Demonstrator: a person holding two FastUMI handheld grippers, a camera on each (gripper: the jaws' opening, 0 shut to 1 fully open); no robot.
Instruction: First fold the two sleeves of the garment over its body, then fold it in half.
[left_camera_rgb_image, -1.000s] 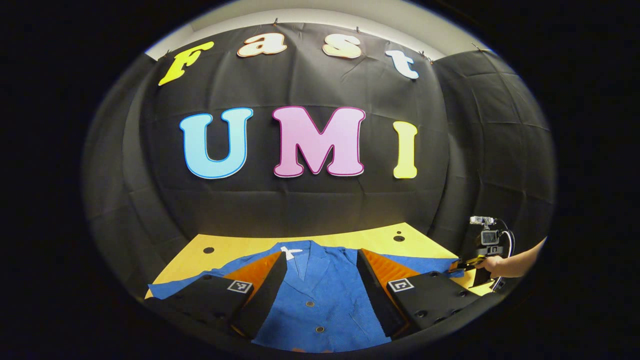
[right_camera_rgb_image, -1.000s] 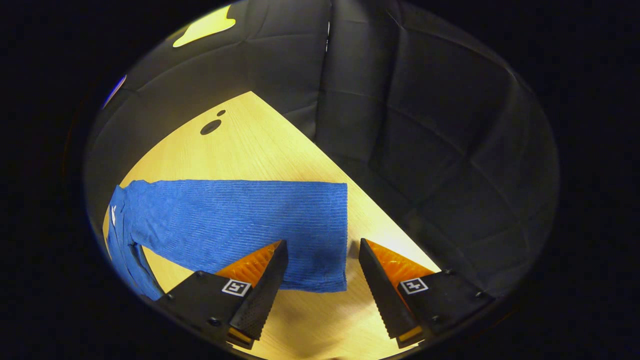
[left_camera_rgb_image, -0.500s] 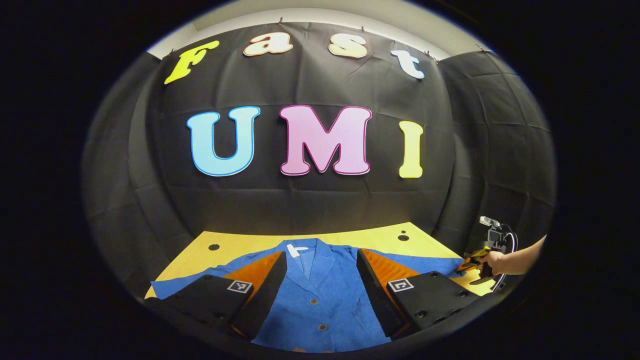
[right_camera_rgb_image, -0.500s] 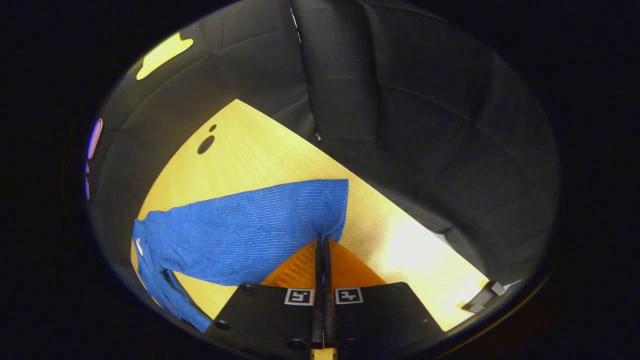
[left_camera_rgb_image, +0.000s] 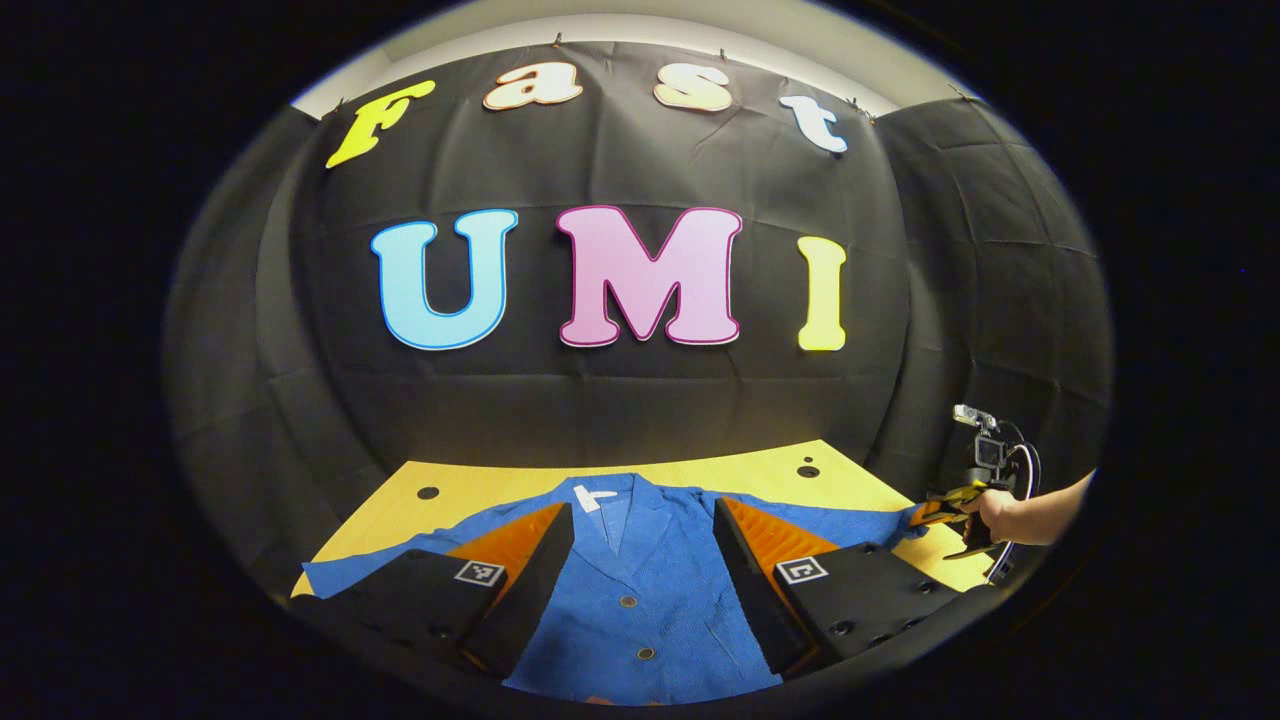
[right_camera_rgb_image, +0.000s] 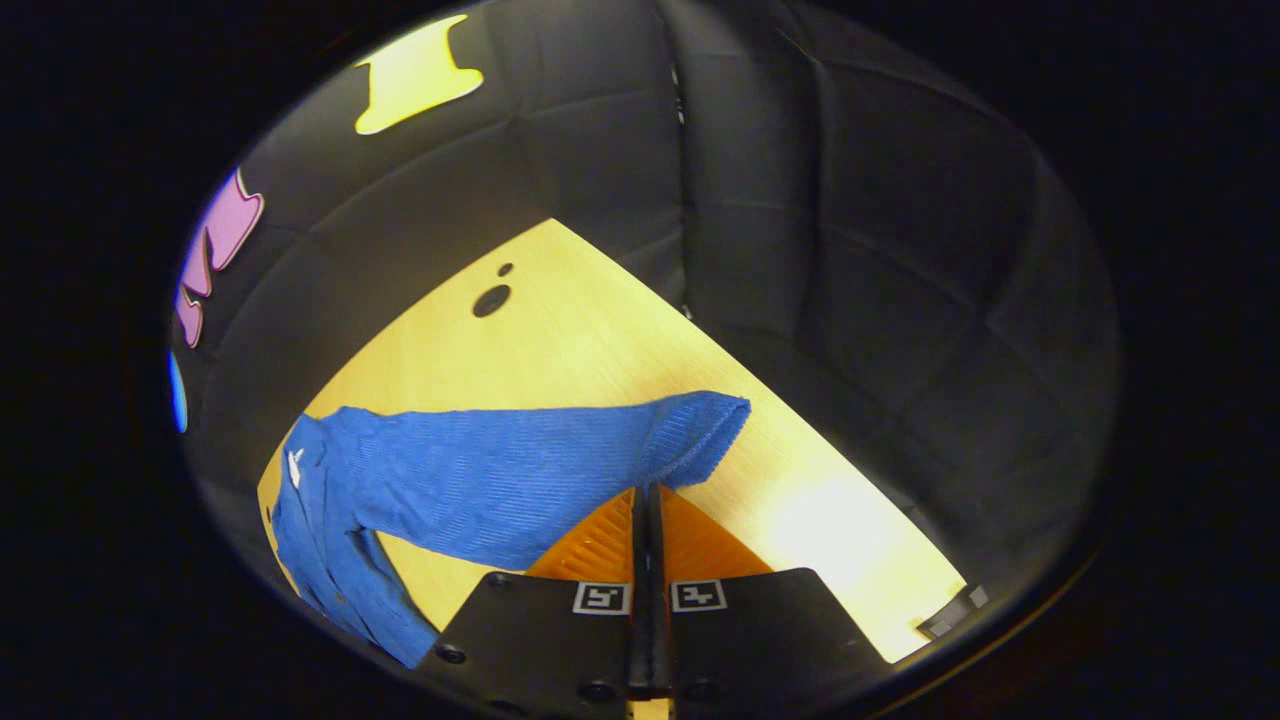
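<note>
A blue garment (left_camera_rgb_image: 640, 590) lay spread flat on the desk (left_camera_rgb_image: 470, 490). The right hand-held gripper (right_camera_rgb_image: 648, 500) was clamped on, apparently, its right sleeve cuff (right_camera_rgb_image: 700, 440), lifting it to fold. The left hand-held gripper (left_camera_rgb_image: 640, 560) hovered near, fingers apart.

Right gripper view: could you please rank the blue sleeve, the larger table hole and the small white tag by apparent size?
1. Blue sleeve, held by the shut right claw
2. Larger table hole
3. White tag; it looks nearly the hole's size, so the order is unsure.
</note>
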